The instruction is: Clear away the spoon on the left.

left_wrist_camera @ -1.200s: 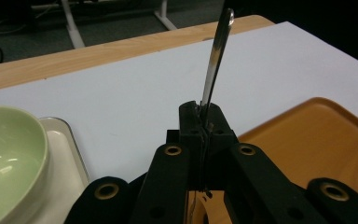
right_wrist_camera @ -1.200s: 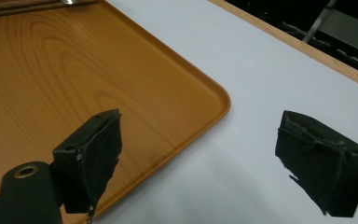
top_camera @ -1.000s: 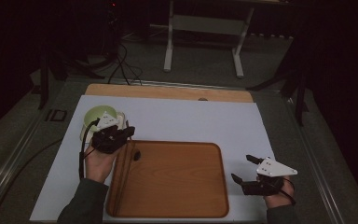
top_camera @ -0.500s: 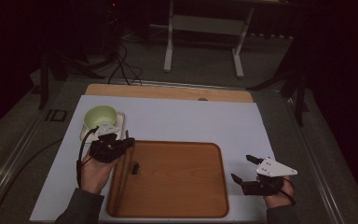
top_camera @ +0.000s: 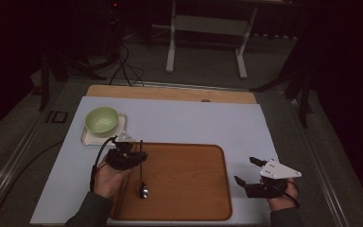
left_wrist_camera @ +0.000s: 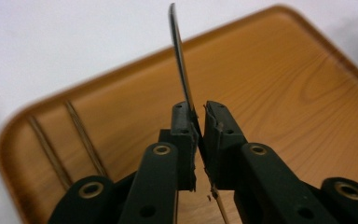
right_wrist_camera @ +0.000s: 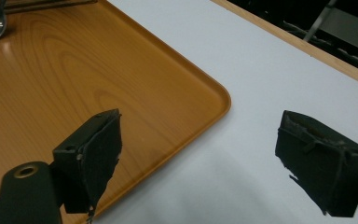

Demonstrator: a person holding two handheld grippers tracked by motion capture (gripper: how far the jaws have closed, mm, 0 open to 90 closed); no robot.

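Spoon (top_camera: 142, 176) is pinched by its handle in the left tongs (top_camera: 131, 154), bowl end down on the wooden tray (top_camera: 189, 189) near its left edge beside the chopsticks (left_wrist_camera: 70, 140), not yet let go, while the right tongs (top_camera: 246, 172) wait wide apart by the worktop's right edge.

Two handheld grippers, both matte black. The left gripper (top_camera: 131, 153) trails a black cable and has brass-ringed screw holes along its fingers (left_wrist_camera: 184, 135). The right gripper (top_camera: 248, 171) carries a pale grey triangular plate. A grey sleeve (top_camera: 92, 213) covers the left forearm.
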